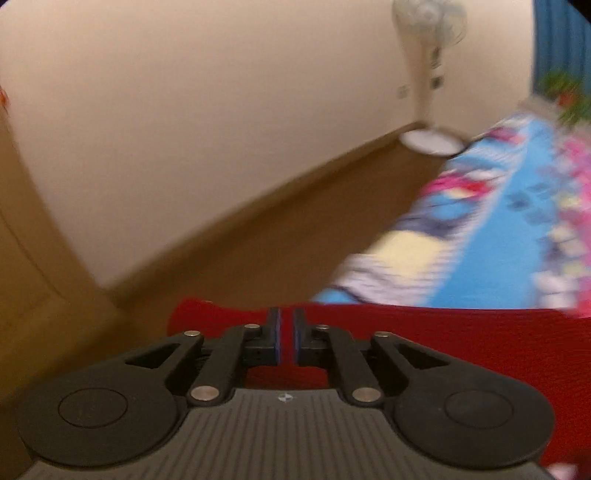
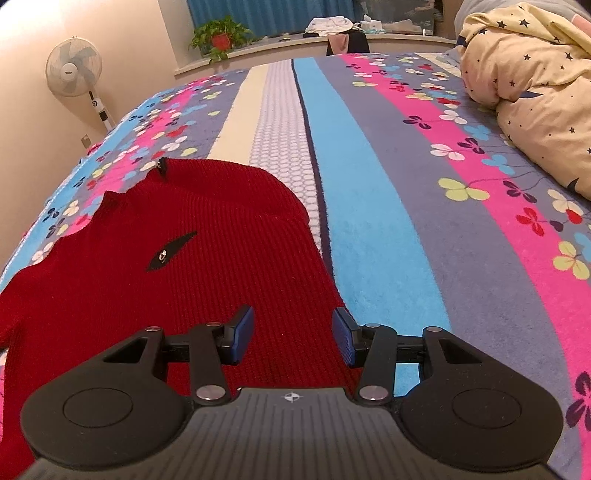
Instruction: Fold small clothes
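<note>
- A red knit sweater point(image 2: 192, 258) lies spread on a bed point(image 2: 388, 206) covered in a striped clover-print sheet, on the side nearer a standing fan point(image 2: 74, 68); one garment is in view.
- The left gripper point(image 1: 287, 334) has its fingers nearly together, clamped on a fold of the red sweater, seemingly lifted clear of the bed; the view is blurred.
- The right gripper point(image 2: 293, 338) hovers at the sweater's near right edge, fingers wide apart and holding nothing.
- Judged step: the first fold, one side gripped. The next move likely calls for the right fingers to pinch that edge.
- Counted: two grippers, one fan, one potted plant point(image 2: 219, 35), one star-print quilt point(image 2: 535, 85) well apart from the sweater.
</note>
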Action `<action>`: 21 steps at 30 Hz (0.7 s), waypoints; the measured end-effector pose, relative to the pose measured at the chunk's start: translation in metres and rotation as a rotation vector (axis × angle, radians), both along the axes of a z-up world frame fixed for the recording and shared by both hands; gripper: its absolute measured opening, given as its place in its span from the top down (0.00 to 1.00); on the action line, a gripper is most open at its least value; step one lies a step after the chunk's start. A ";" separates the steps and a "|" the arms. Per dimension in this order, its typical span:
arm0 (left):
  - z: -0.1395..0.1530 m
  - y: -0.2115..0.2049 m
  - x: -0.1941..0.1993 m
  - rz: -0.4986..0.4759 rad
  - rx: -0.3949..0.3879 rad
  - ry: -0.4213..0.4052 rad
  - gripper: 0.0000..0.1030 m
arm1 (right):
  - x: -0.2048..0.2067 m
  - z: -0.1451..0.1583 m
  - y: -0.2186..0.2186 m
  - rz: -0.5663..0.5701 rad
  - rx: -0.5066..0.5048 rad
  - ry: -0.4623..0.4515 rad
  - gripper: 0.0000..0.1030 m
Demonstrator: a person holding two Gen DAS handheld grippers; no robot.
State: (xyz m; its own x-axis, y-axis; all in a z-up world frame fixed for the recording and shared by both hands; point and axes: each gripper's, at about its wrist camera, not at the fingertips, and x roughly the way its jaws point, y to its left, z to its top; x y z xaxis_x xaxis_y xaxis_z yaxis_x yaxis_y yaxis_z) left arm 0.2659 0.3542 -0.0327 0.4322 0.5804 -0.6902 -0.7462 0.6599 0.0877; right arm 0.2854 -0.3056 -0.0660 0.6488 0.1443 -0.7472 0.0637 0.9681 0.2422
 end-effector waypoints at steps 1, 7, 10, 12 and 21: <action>0.007 -0.013 -0.004 -0.032 -0.031 -0.034 0.92 | 0.000 -0.001 -0.001 -0.002 0.000 0.003 0.52; 0.027 -0.133 -0.025 -0.368 -0.138 -0.190 0.62 | 0.000 -0.008 -0.002 -0.011 -0.009 0.012 0.52; -0.001 -0.190 -0.024 -0.530 -0.121 -0.172 0.61 | -0.003 -0.006 -0.004 -0.022 0.007 -0.024 0.71; -0.023 -0.219 -0.017 -0.588 -0.186 -0.083 0.61 | -0.004 -0.002 -0.009 -0.035 0.041 -0.069 0.83; -0.081 -0.294 -0.002 -0.810 -0.130 0.166 0.59 | 0.050 -0.016 -0.037 -0.057 0.111 -0.170 0.76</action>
